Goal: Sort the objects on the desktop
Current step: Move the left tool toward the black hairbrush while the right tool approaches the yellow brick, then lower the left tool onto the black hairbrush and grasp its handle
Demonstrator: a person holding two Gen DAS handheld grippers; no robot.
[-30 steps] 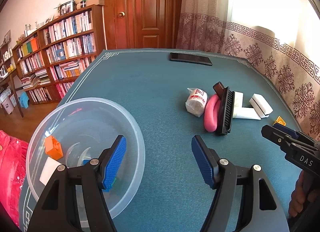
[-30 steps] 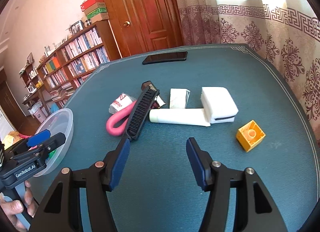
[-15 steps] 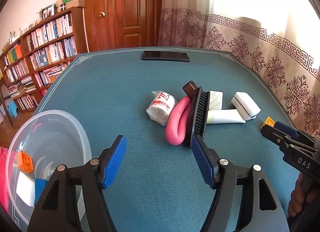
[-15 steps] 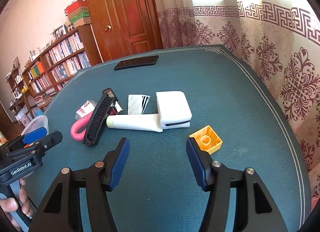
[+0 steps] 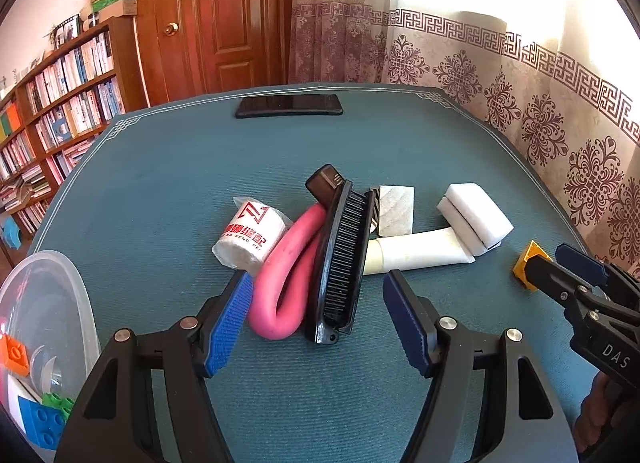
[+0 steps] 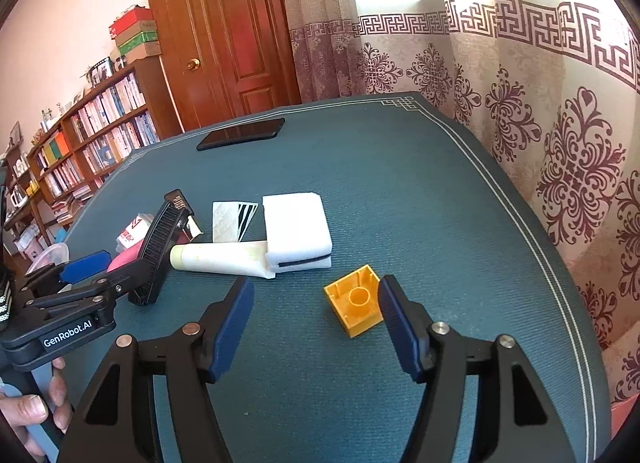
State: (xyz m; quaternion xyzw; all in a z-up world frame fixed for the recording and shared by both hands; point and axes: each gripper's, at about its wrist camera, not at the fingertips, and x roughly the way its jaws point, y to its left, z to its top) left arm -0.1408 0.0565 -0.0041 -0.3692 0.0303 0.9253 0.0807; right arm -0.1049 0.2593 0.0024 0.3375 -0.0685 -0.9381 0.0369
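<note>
My left gripper (image 5: 318, 315) is open and empty, its fingers either side of a pink curved piece (image 5: 286, 283) and a black brush (image 5: 340, 263) leaning on it. A wrapped white roll (image 5: 250, 239), a white tube (image 5: 420, 255), a white sponge block (image 5: 474, 219) and a small card (image 5: 396, 209) lie around them. My right gripper (image 6: 316, 323) is open and empty, with a yellow toy brick (image 6: 356, 303) lying upside down just inside its right finger. The brick also shows in the left wrist view (image 5: 526, 267).
A clear plastic bowl (image 5: 68, 295) at the table's left edge holds orange, blue and green bricks. A black phone (image 5: 288, 106) lies at the far edge. The teal table (image 6: 400, 167) meets a patterned curtain on the right. Bookshelves and a door stand behind.
My left gripper has swung right from over the bowl to the pink piece and brush. My right gripper has moved right and forward to the yellow brick. Both stayed open.
</note>
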